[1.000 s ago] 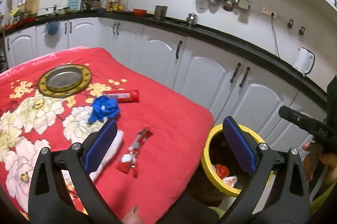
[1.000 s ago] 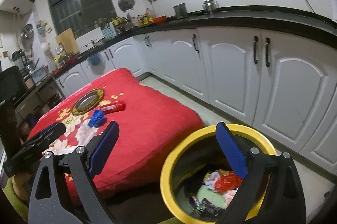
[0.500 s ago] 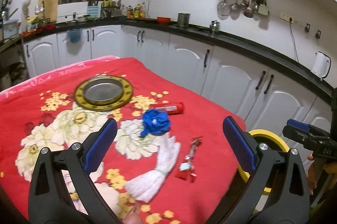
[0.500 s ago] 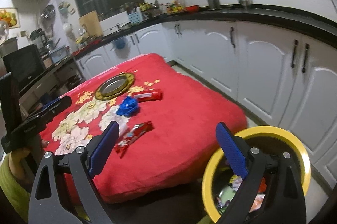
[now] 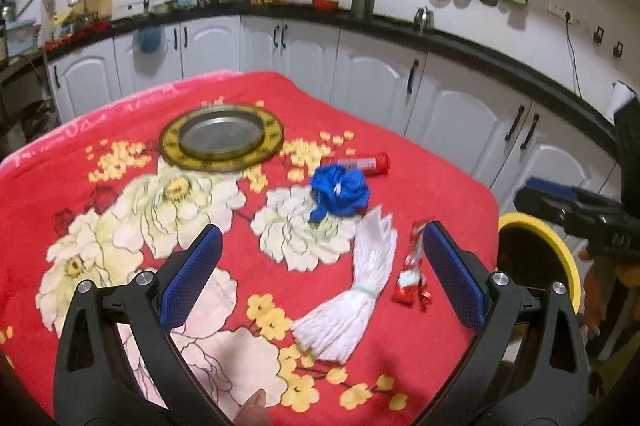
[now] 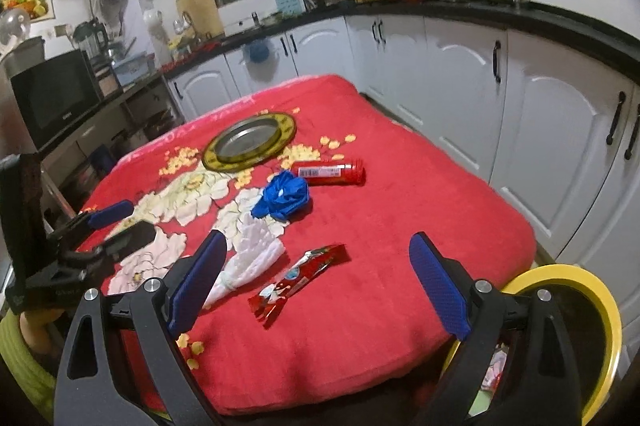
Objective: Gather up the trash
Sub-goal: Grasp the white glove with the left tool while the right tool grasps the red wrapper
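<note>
On the red flowered tablecloth (image 5: 420, 165) lie a red snack wrapper (image 5: 412, 268) (image 6: 298, 278), a white tied bundle (image 5: 356, 290) (image 6: 248, 258), a crumpled blue bag (image 5: 338, 191) (image 6: 282, 195) and a red tube (image 5: 360, 163) (image 6: 328, 171). My left gripper (image 5: 320, 276) hangs open above the table, the white bundle between its fingers' line of sight. My right gripper (image 6: 316, 280) is open too, above the wrapper near the table's front edge. A yellow-rimmed bin (image 6: 600, 294) (image 5: 556, 250) stands at the table's right corner with trash inside.
A round metal plate with a gold rim (image 5: 222, 137) (image 6: 250, 141) sits at the far side of the table. White cabinets (image 6: 560, 129) under a black counter run behind and to the right. A microwave (image 6: 52, 93) stands at the left.
Both grippers have swung away from the bin to the left and over the table. The bin has slid to the right edge of both views; both stay open and empty.
</note>
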`<state>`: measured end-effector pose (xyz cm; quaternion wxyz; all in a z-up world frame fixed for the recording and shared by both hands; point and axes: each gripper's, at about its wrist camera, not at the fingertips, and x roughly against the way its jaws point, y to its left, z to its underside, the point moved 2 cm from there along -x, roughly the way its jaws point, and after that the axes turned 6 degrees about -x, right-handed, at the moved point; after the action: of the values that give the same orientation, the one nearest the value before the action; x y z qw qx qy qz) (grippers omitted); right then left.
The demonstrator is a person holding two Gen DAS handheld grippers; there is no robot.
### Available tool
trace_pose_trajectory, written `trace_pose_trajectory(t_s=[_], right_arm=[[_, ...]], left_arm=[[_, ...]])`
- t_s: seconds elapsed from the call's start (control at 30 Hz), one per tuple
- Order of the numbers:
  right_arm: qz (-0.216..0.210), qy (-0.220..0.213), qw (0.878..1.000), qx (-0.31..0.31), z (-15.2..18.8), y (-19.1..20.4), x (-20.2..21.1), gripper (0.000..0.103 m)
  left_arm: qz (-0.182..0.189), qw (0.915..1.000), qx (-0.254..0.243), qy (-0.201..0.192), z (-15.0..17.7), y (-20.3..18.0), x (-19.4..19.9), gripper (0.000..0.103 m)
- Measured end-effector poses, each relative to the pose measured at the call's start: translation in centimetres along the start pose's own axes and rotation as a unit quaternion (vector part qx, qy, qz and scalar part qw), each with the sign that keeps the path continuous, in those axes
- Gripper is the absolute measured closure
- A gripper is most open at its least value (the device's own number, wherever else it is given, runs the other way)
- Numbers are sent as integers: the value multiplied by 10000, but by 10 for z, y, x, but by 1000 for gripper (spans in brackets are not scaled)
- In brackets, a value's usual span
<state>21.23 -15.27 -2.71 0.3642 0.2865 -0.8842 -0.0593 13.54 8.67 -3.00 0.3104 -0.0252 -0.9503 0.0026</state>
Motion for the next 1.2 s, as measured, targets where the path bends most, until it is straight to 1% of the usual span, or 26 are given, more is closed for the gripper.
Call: trace_pose_trajectory(t_s=[0.07,0.17,0.4,0.5,0.6,0.67,0.7,0.77,0.8,0.83,0.87,0.9,0.93,0.97,1.1,1.17,1.2], right_arm=[[-36,173,9998,-81,0,0,-15,20],[-68,352,9992,-160,2,0,-31,25],[-17,727,9972,-174,8,6,-67,33],[9,964,9948,-330,11,3,-85,36],[35,1188,9917,-496,17,-3,-98,42],[21,1315,9895,-595,20,-6,-104,47],[-9,1362,9886,-636,23,-7,-106,48],[-49,1420,9877,-653,27,-9,-108,56],[-67,1415,9878,-650,28,-9,-108,57],[-89,1393,9882,-635,30,-9,-107,61],[-95,1375,9886,-614,30,-9,-106,68],[-137,1350,9890,-595,31,-8,-104,72],[-171,1340,9891,-593,31,-8,-103,77],[-197,1307,9895,-577,32,-7,-101,80],[-206,1179,9912,-563,33,-8,-93,82],[-213,1135,9915,-594,33,-10,-91,83],[-205,1117,9917,-608,33,-11,-89,84]], left_arm=[[67,9999,-20,146,6,1,-8,11],[209,9992,-97,337,14,0,-18,13],[403,9974,-149,585,25,-4,-31,14],[467,9960,-199,731,30,-8,-37,19],[517,9939,-284,931,36,-12,-46,22],[543,9923,-336,1061,40,-14,-51,29],[558,9917,-346,1104,42,-15,-53,30],[587,9904,-367,1195,45,-16,-56,32],[604,9899,-362,1228,46,-16,-57,33],[625,9893,-356,1271,47,-17,-58,35],[637,9886,-351,1315,49,-17,-60,39],[640,9882,-348,1349,50,-17,-61,41],[653,9875,-345,1391,51,-18,-63,45],[673,9865,-342,1450,53,-18,-65,51],[667,9848,-416,1548,55,-22,-68,62],[693,9847,-423,1545,55,-24,-67,73],[700,9845,-431,1548,54,-25,-67,75]])
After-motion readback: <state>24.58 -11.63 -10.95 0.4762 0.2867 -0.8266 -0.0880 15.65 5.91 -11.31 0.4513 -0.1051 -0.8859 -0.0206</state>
